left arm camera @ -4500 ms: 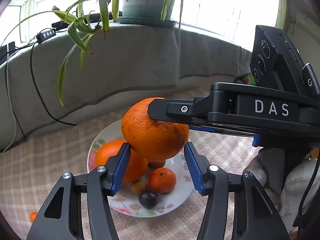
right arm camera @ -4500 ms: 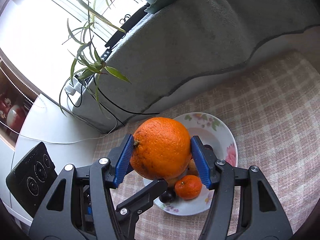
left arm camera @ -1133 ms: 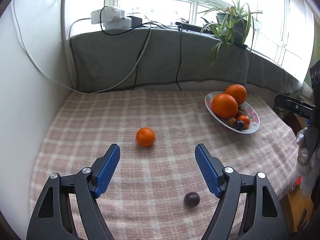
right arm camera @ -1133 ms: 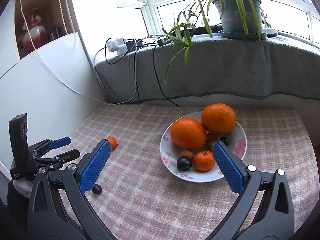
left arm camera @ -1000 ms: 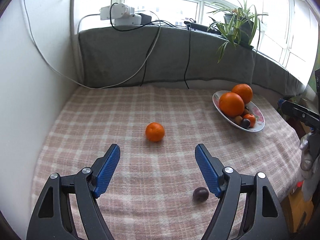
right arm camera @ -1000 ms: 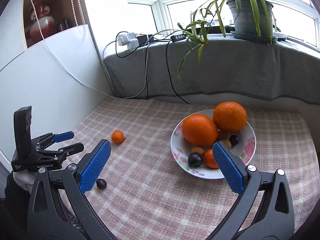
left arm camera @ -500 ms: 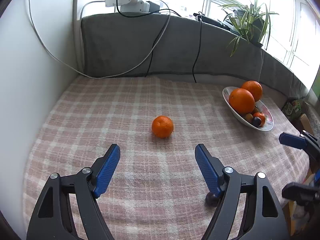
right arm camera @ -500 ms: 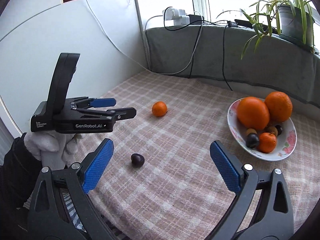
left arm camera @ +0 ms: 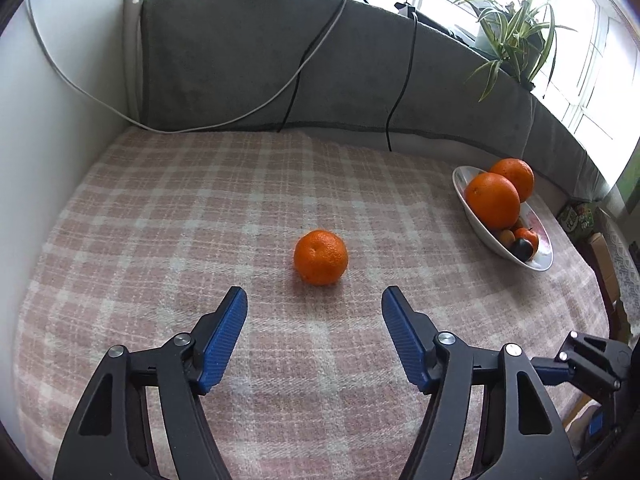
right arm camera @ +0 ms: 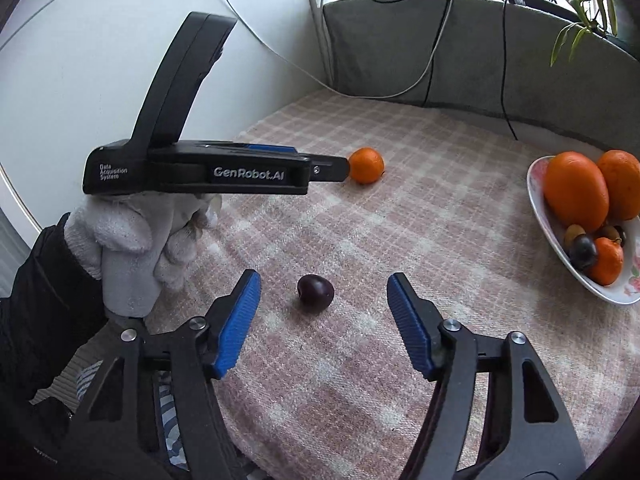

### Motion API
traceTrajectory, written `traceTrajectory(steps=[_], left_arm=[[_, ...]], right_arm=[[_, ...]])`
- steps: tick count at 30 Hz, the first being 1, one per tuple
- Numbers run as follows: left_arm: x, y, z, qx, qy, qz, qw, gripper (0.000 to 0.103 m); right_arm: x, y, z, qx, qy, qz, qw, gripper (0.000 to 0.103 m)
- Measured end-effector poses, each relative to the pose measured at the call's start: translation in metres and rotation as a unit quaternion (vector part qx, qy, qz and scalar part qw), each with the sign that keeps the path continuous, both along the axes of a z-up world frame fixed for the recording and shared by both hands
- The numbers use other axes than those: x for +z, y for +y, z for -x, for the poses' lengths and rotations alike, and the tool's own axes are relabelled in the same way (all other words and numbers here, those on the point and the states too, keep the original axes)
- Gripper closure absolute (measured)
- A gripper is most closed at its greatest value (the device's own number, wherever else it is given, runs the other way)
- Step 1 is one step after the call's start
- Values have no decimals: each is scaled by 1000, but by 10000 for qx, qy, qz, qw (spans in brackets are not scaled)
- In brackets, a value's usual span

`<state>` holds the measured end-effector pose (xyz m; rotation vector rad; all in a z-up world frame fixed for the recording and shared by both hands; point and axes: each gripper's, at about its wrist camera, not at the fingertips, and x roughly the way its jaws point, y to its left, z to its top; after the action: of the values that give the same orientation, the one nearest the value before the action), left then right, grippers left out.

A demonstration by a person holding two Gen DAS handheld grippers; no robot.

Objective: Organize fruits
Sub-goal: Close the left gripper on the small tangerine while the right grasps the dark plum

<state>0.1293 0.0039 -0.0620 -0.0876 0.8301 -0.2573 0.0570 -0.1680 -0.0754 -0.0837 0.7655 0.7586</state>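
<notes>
Right tool (right arm camera: 322, 300) closing, plum (right arm camera: 315, 290) just ahead.

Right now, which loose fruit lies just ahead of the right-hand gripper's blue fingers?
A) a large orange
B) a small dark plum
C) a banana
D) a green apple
B: in the right wrist view a small dark plum lies on the checked cloth just ahead of the right gripper, whose jaws are closing but not yet touching it; the big oranges sit in the bowl.

plate (right arm camera: 538, 208) cut by right edge — small fruits (left arm camera: 520, 242) half-hidden
</notes>
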Motion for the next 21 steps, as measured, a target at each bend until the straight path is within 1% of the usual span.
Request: traceTrajectory(steps=[2,3,6,8,10,12,18,21], left_arm=[[-2,-1,-6,-39,54,-28,10000,39],[-3,-3,-10,-53,81,-29,9999,39],[-9,-6,-19,-63,165,-32,9998,40],[-12,-7,-24,-64,221,-50,9997,42],[-16,-8,-30,-63,275,-66,9996,42],[-18,-9,-33,-66,330,-45,9994,45],[-22,-7,-37,-48,378,-12,9993,45],[-23,-7,-38,-57,374,-32,9993,52]], right_arm=[[-4,4,-1,62,60,49,10000,43],[-6,6,-1,92,88,68,9999,46],[-10,10,-2,114,117,173,9997,49],[-13,13,-4,162,171,211,9995,53],[-15,16,-4,180,185,265,9993,54],[-17,18,-6,196,218,296,9991,58],[-19,21,-7,233,271,343,9988,60],[-20,24,-9,242,290,354,9987,61]])
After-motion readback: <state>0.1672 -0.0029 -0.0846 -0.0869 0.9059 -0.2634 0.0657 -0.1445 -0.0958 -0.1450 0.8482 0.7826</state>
